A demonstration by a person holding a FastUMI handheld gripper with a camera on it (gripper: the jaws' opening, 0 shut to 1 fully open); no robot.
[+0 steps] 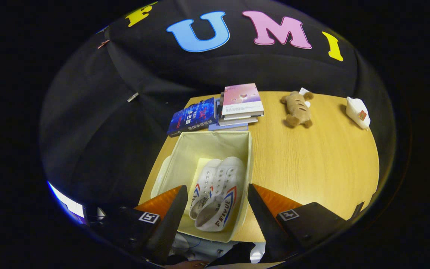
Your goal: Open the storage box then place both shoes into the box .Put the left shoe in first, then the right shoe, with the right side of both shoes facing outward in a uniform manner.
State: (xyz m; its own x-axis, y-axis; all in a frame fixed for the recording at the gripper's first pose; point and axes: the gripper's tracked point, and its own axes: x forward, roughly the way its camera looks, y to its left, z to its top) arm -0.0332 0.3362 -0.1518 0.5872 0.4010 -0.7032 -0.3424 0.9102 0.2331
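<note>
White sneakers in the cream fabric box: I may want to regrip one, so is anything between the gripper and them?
Nothing visible: the open hand-held gripper hovers above both white sneakers in the lidless box.

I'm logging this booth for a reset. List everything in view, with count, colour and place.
storage box: one, cream, open, on the table between and ahead of the tongs
shoes: two, white with red and blue stripes, side by side inside the box
books: several, blue and pink covers, beyond the box
plush toy: one, brown, right of the books
white object: one, far right corner of the table
table: one, light wood
tongs: one pair, open, above the box
</note>
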